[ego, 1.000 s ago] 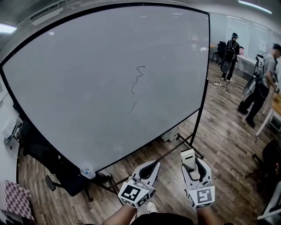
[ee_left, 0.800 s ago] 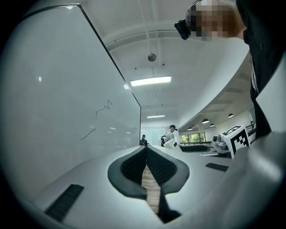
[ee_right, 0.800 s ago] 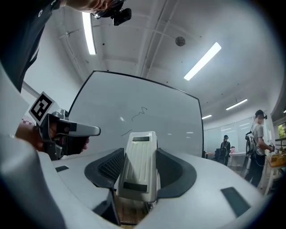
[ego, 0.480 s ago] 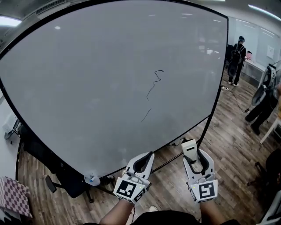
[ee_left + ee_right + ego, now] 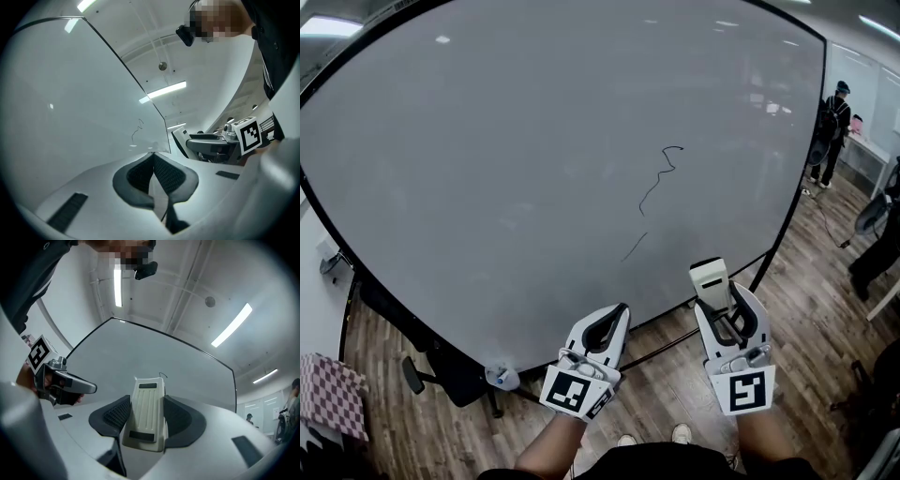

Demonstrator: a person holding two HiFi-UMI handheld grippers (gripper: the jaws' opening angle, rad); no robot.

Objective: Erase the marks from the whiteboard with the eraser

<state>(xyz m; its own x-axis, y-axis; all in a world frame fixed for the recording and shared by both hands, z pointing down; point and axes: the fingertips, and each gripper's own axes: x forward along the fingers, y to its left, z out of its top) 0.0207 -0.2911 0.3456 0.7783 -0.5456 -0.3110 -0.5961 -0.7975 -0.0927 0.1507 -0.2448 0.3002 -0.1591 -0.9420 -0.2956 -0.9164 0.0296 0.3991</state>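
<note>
**Tools.** The right gripper (image 5: 727, 307) has its jaws closed on the flanks of the white eraser (image 5: 709, 278). It grips the near half, and the far half stands proud of the jaws. The left gripper (image 5: 153, 174) has its jaws pressed together with nothing between them.

**Position.** The eraser is short of the whiteboard (image 5: 487, 187) and not touching it. The squiggle (image 5: 661, 173) and the short stroke (image 5: 635, 247) lie farther up the board and slightly to the left.

**Risks, as judged.**
- Pressure on the overhanging far end may lever the eraser out of the grip.
- A tilted eraser face would wipe on one edge only and leave streaks.
- The short stroke is faint and easily passed over.

**Views.** The head view shows both marks whole. The right gripper view shows only the squiggle's tip above the eraser, but it confirms the hold on both sides
</note>
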